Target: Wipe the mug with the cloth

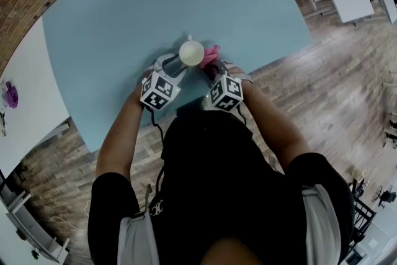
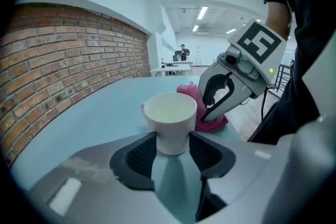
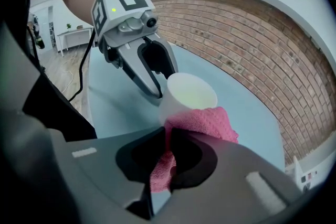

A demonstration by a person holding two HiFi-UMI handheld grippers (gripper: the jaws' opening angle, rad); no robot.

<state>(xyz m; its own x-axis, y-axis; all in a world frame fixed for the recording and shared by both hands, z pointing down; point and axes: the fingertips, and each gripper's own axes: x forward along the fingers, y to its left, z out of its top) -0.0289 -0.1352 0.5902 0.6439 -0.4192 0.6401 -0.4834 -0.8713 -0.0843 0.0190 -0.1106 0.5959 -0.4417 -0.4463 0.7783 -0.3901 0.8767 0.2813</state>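
Tabletop (image 1: 124,34), pale blue, fills most of the head view. Its near edge is cut off behind the person's dark torso (image 1: 205,170), which also hides much of both forearms. The two grippers meet just past that edge.

The left gripper (image 2: 171,148) has its jaws partway closed, with a pad pressed against each side of the white mug (image 2: 170,115). Those pads hide the mug's foot, so whether it rests on the table or hangs just above it cannot be told. Only a small nub at the rim hints at a handle.

The right gripper (image 3: 167,157) has its jaws nearly together, pinching a fold of the pink cloth (image 3: 202,122). The rest of the cloth bunches up against the mug's side, below the rim, and covers the lower wall there.

From the left gripper view, most of the cloth is lost behind the mug and the right gripper's fingers. In the head view it shows only as a small pink patch beside the mug's round mouth.
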